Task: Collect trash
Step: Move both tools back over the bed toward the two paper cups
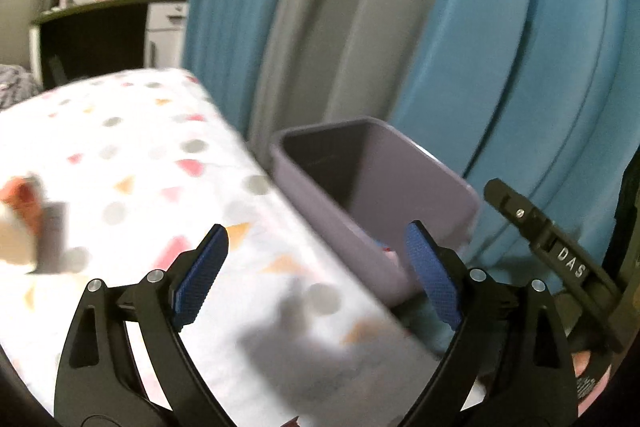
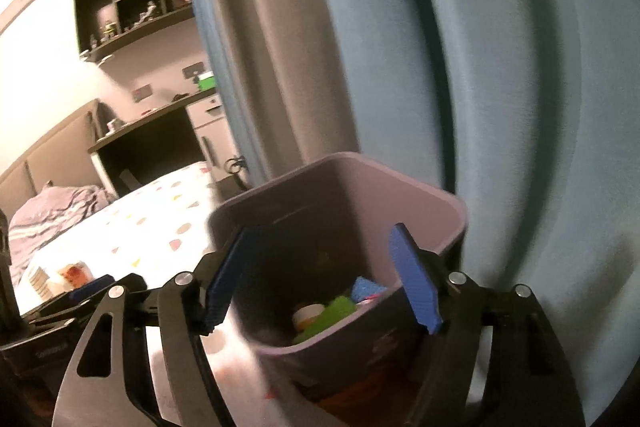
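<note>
A purple bin (image 1: 424, 195) stands beside the bed, against the blue curtain; it also shows in the right wrist view (image 2: 400, 195). Inside it lie a green piece (image 2: 332, 315), a blue piece (image 2: 366, 287) and a white lid-like piece (image 2: 308, 313). My right gripper (image 2: 324, 277) is open and empty, just above the bin's near rim. My left gripper (image 1: 316, 275) is open and empty over the bed's edge, left of the bin. A blurred orange and tan item (image 1: 24, 219) lies on the bed at far left; it also shows in the right wrist view (image 2: 74, 273).
The bed (image 1: 140, 163) has a white sheet with coloured spots. Blue and grey curtains (image 1: 500, 47) hang behind the bin. A dark desk (image 2: 140, 131) and wall shelves (image 2: 132, 7) stand far back. The other gripper (image 1: 560, 255) shows at the right edge.
</note>
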